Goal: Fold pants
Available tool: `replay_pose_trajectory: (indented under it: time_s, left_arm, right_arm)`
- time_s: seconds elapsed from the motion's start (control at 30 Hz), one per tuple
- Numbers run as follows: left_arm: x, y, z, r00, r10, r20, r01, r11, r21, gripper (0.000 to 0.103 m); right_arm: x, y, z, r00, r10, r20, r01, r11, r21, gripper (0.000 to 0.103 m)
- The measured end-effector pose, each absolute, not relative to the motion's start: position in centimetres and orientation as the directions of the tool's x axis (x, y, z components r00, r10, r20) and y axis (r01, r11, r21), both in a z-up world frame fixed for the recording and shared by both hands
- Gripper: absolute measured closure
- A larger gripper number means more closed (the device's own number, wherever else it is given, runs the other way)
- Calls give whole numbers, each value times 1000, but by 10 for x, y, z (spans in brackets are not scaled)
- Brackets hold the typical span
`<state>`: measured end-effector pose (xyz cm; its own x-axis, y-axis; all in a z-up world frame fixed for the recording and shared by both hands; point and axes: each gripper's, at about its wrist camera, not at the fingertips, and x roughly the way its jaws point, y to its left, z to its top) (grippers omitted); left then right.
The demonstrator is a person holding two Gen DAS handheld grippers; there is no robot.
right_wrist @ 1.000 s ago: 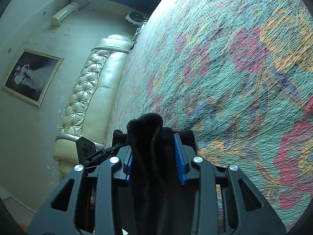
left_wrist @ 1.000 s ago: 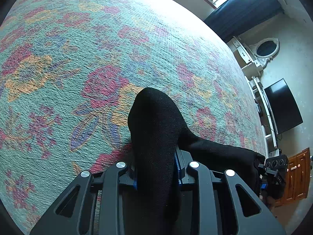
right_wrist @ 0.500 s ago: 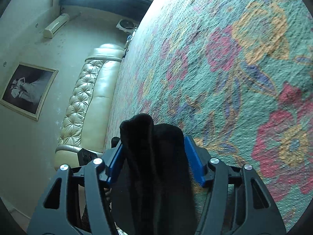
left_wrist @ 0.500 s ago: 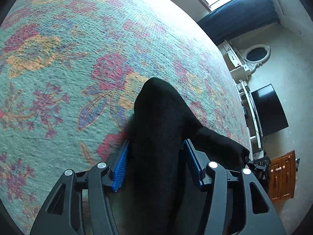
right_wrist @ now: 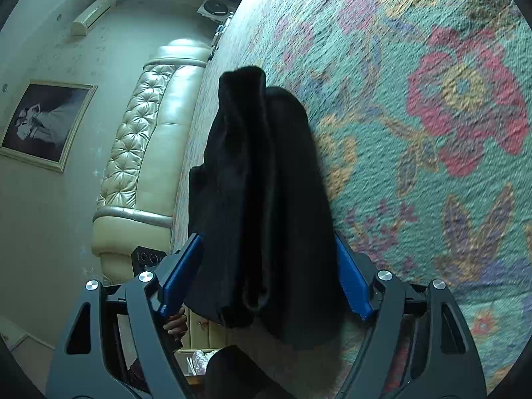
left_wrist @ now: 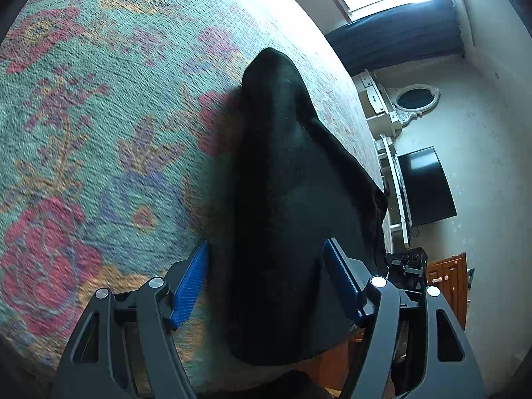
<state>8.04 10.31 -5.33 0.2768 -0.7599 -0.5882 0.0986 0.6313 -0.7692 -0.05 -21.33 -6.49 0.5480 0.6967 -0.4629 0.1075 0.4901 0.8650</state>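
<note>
Lying between both sets of fingers, the black soft-knit pants (left_wrist: pixel 282 199) sit bunched on the teal floral woven bedspread (left_wrist: pixel 99 133), near its edge. Left gripper (left_wrist: pixel 266 279): blue pads spread wide, cloth sits in the gap but the pads look apart from it, so no grip. Right gripper (right_wrist: pixel 266 272): same, jaws splayed, blue pads flanking the fabric; whether the right-hand pad brushes the cloth, cannot tell. Right wrist view shows the pants (right_wrist: pixel 266 183) doubled into two or three thick layers, with a ribbed band at the far end that looks like a waistband or cuff.

Handling judgement: light, limp, no stiffness, drapes and slumps wherever unsupported. Knit surface looks grippy, not slippery, not fragile. Layers can slide over each other, so a pinch on the top layer alone would peel the stack apart. Best hold is probably at a folded edge or the ribbed band, pinching through all layers, one gripper at each end to keep the fold square. Black on black hides seams, so edges are hard to pick out.

Background only: cream tufted leather headboard (right_wrist: pixel 139 153), black flat television (left_wrist: pixel 425 186), framed picture (right_wrist: pixel 46 123).
</note>
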Motion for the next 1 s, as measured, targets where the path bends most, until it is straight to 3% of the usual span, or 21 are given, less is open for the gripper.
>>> replay_pose_trajectory:
  time_s: [0.1,0.13,0.17,0.23,0.33,0.67,0.93,1.0]
  left_arm:
    - [74,88,-53,242,-752,-613,115,649,-752,35]
    - [73,85,-52,249,-725,-642,123,681,-722,42]
    - [72,83,-52,249,-714,-654,135,695,-707,48]
    - [72,80,-49,258,-695,-671,131,714,-688,53]
    - [72,78,-40,274,-669,-691,136,738,-661,62]
    - [75,83,-33,298,-654,-695,156,752,-641,68]
    - [73,90,-36,298,-666,-684,198,744,-639,65]
    - [74,93,-35,299,-680,-670,220,732,-645,62]
  right_arm:
    - [-6,-201,-64,515,705,-487,88,522,848,26]
    - [-7,-198,-62,508,697,-506,84,545,834,30]
    - [-7,-195,-61,508,682,-526,90,565,820,33]
    - [-6,-195,-64,512,671,-536,121,562,818,56]
    - [-10,-198,-69,529,690,-495,138,506,852,64]
    - [-19,-187,-59,536,694,-480,155,478,865,67]
    - [-30,-178,-63,496,721,-483,151,476,866,67]
    - [-28,-180,-68,500,721,-480,145,477,867,63]
